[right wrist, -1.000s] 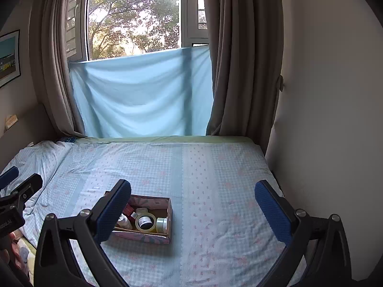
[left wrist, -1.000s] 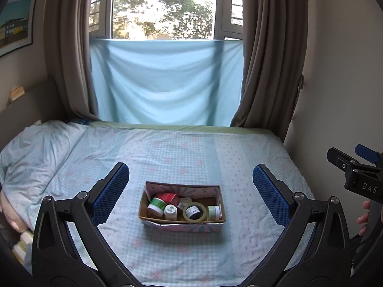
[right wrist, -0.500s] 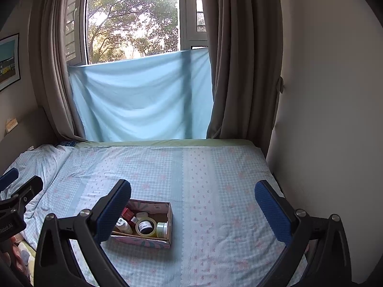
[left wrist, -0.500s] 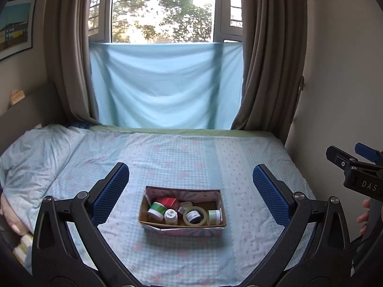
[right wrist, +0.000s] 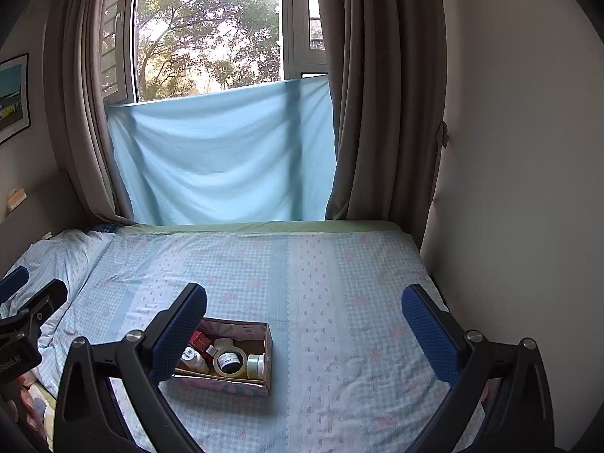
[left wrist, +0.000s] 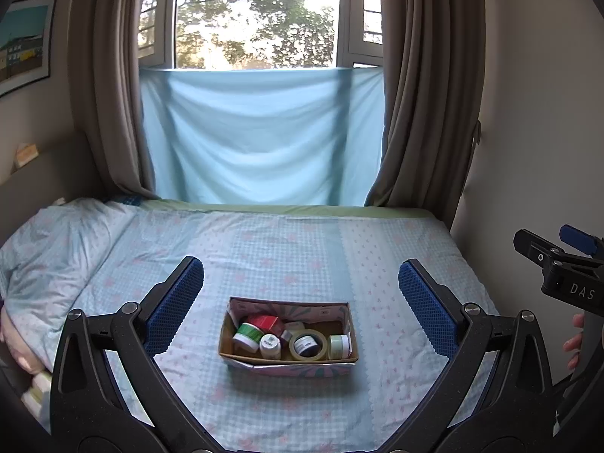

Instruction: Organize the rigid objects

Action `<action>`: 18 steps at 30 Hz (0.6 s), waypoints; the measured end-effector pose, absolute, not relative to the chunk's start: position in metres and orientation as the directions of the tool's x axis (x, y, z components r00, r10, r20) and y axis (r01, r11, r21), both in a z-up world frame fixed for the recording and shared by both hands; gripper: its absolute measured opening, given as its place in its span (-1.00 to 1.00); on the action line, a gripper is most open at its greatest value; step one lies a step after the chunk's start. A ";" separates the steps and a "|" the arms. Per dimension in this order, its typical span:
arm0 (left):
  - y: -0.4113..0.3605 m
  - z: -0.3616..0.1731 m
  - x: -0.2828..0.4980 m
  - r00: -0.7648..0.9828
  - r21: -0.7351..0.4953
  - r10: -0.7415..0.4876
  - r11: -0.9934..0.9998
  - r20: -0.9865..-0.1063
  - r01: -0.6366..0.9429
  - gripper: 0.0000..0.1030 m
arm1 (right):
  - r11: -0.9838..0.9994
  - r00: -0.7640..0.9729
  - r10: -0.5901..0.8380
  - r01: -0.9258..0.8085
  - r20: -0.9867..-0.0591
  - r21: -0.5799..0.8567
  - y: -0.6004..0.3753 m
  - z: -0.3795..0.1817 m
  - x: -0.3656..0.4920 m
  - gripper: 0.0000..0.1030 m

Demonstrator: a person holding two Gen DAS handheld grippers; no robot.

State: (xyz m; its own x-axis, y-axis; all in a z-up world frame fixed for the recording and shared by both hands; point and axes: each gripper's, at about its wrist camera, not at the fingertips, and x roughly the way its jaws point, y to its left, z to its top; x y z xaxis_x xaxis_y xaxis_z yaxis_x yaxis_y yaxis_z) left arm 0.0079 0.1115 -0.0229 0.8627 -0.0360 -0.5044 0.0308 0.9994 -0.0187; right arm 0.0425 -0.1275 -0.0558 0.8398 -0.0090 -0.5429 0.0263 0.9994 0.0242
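A shallow open cardboard box (left wrist: 288,366) with a pastel floral paper covering is being shown lying on the bed (left wrist: 287,260), on its checked light-blue sheet, toward the bed's near edge and well apart from the window end. The box's long axis is running parallel to the near edge of the bed, with its open top facing up. Inside it, several rigid items are being held close together: a roll of tan tape (left wrist: 308,345) lying flat with a dark-lidded jar (left wrist: 305,344) sitting in its core, a pale green jar (left wrist: 338,346) lying on its side just right of the tape, a white bottle (left wrist: 270,345) just left of it, a green-and-white tub (left wrist: 247,335) at the left end, and a red container (left wrist: 265,322) behind that. The labels on these items are too small to be read. The left hand-held gripper (left wrist: 301,294) is being held above the near part of the bed with its blue-padded fingers spread wide and nothing between them, the box appearing between them farther off. The right hand-held gripper (right wrist: 304,319) is likewise being held spread and empty, with the box (right wrist: 260,358) lying beside its left finger. In the left wrist view, the letters "DAS" are being shown on the right hand-held gripper's black body.
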 end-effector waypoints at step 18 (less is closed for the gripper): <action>0.109 -0.024 0.015 0.889 0.008 -0.022 1.000 -0.457 0.029 1.00 | 0.999 0.840 -0.014 0.029 -0.543 0.018 -0.126 -0.054 0.049 1.00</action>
